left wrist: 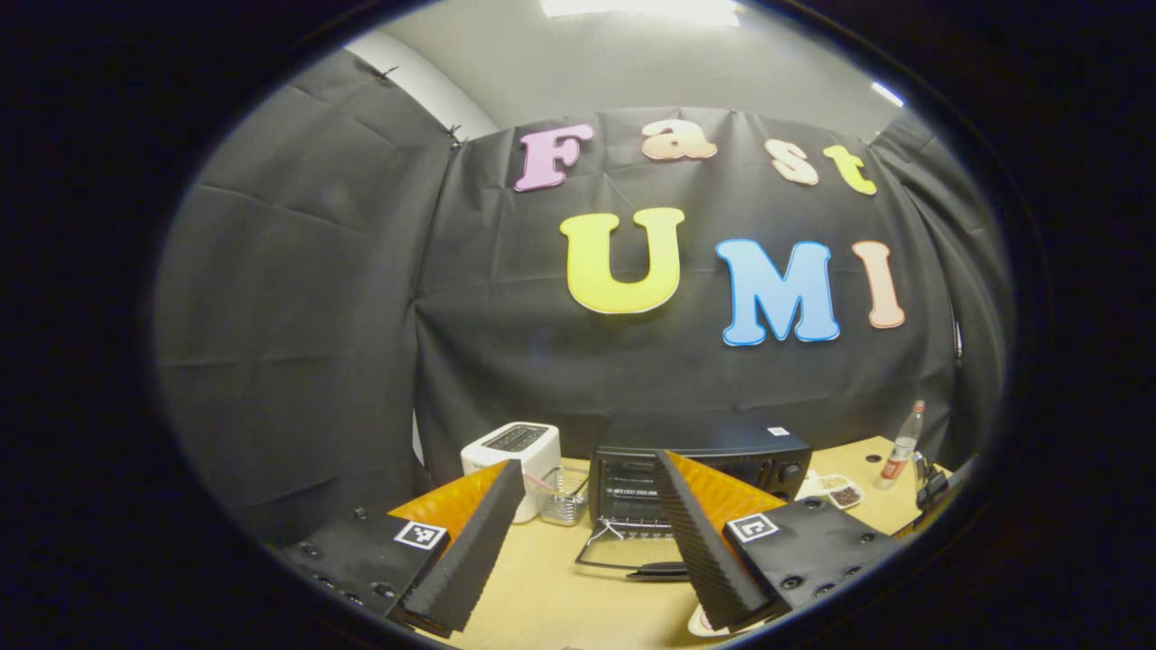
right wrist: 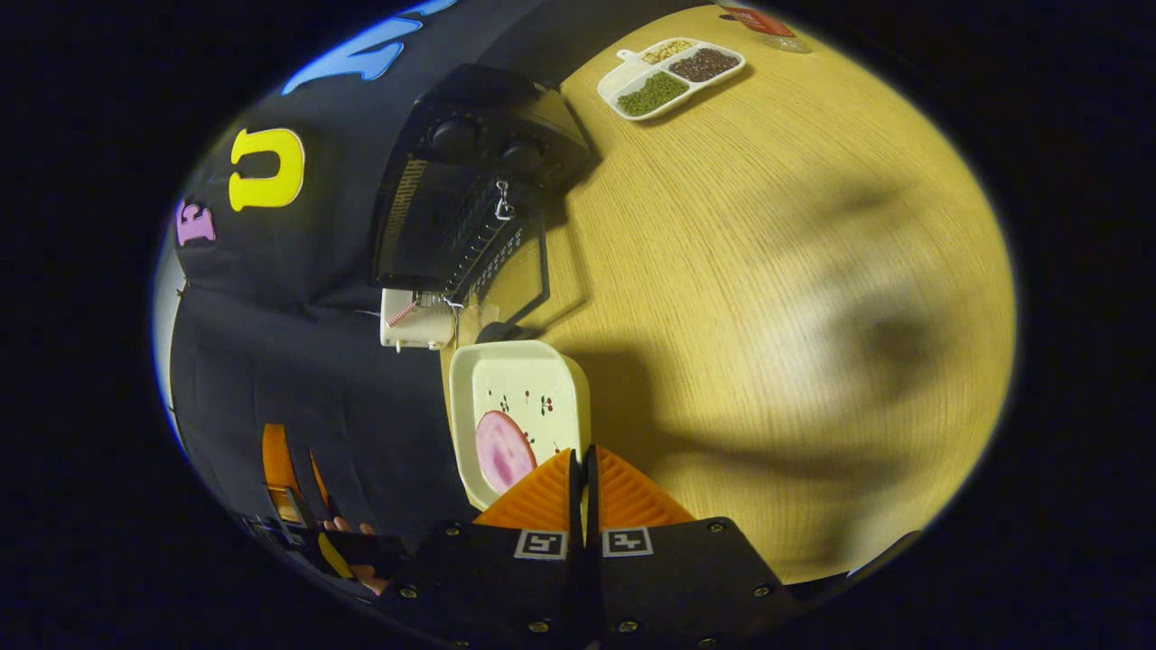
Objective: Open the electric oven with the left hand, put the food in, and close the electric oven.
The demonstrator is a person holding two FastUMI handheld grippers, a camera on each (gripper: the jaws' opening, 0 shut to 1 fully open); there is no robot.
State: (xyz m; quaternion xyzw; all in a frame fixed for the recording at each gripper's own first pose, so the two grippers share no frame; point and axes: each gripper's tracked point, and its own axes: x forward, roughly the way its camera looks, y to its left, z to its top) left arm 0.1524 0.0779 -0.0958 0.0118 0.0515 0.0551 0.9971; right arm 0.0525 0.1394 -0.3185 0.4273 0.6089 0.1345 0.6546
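The black electric oven (left wrist: 700, 447) stands at the back of the wooden table (left wrist: 560, 596), and its glass door (left wrist: 623, 551) hangs down open in front of it. My left gripper (left wrist: 587, 462) is held open and wide some way before the oven, with nothing between its fingers. In the right gripper view the oven (right wrist: 470, 190) lies at the upper left with its door (right wrist: 524, 275) open. My right gripper (right wrist: 581, 450) is shut on the rim of a cream square plate (right wrist: 524, 379), which carries a round pink slice of food (right wrist: 501, 451) and casts a shadow on the table.
A white toaster (left wrist: 513, 451) and a small wire basket (left wrist: 564, 496) stand left of the oven. A divided tray of beans (right wrist: 673, 77) and a bottle (left wrist: 903, 447) are at its right. The other gripper (right wrist: 298, 492), with a hand behind it, is at the lower left.
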